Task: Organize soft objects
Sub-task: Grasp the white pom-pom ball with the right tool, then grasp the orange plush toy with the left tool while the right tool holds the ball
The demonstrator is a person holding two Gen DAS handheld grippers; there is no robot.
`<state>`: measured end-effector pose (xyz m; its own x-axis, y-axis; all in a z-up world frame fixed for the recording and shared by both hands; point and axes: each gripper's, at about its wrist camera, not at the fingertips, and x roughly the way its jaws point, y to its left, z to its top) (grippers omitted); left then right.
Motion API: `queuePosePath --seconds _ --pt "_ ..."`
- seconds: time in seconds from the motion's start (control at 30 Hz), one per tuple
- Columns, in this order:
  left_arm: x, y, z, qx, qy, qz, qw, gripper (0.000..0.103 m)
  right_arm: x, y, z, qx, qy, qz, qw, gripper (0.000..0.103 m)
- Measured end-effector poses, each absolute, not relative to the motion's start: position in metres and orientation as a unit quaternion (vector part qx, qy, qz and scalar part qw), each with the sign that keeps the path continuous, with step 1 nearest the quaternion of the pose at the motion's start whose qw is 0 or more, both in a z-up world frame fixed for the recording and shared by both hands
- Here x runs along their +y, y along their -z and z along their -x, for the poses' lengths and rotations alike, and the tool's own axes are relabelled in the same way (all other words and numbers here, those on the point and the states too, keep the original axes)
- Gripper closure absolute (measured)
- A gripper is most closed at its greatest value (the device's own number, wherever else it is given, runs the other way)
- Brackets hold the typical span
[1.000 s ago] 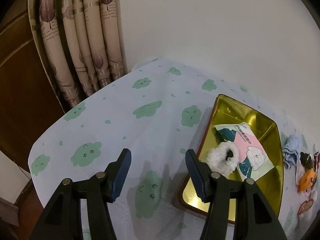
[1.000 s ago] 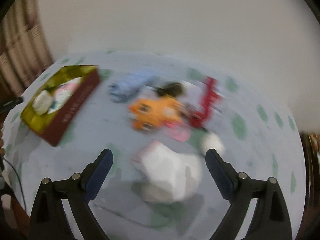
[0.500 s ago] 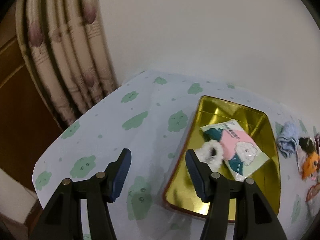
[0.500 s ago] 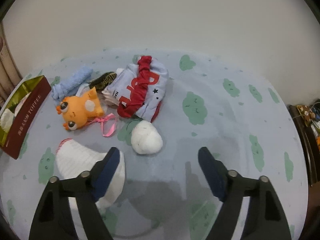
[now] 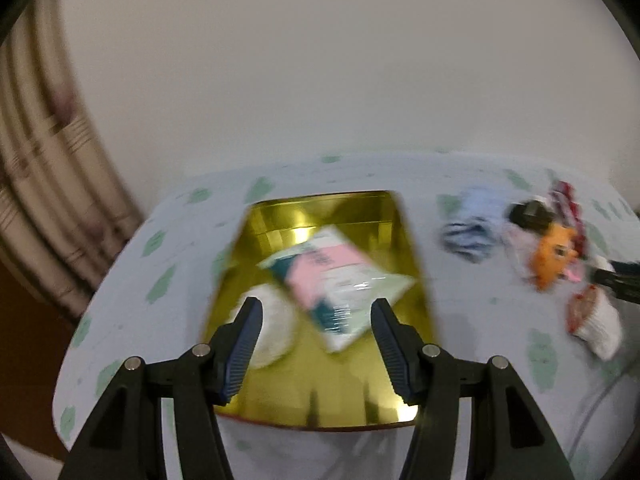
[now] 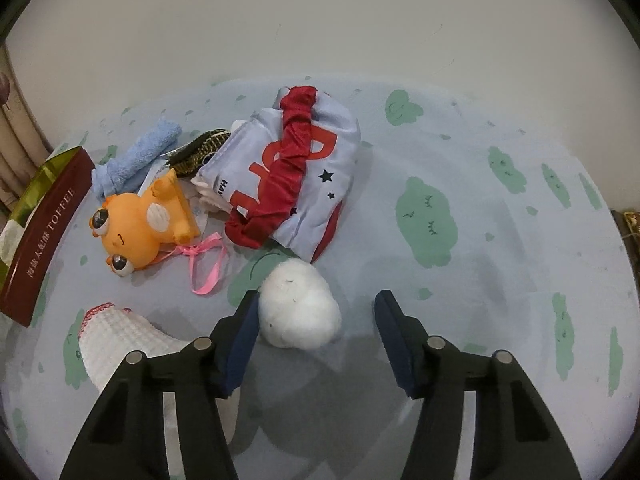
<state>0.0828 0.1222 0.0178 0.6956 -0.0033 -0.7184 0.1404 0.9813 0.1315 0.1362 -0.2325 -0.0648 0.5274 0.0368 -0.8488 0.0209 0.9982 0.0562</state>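
The right gripper (image 6: 316,322) had been lowered around the white fluffy ball (image 6: 299,306), jaws just narrowed, one pad touching, nothing yet gripped; the left gripper (image 5: 316,336), swung over the gold tin (image 5: 412,248), was seen open and empty; pickup judged imminent.
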Motion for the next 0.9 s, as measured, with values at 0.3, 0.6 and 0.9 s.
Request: queuePosePath --seconds 0.3,0.6,0.9 --pt "0.026 -0.011 -0.093 0.400 0.153 -0.133 0.894 0.045 -0.244 0.066 -0.119 0.465 0.012 -0.020 0.885 0.073" --pt "-0.049 -0.004 -0.103 0.412 0.263 -0.175 0.855 0.045 -0.268 0.070 -0.101 0.450 0.043 -0.027 0.891 0.073" --pt "-0.096 0.006 -0.132 0.441 0.293 -0.221 0.819 0.031 -0.268 0.070 -0.103 0.450 0.043 -0.027 0.891 0.073"
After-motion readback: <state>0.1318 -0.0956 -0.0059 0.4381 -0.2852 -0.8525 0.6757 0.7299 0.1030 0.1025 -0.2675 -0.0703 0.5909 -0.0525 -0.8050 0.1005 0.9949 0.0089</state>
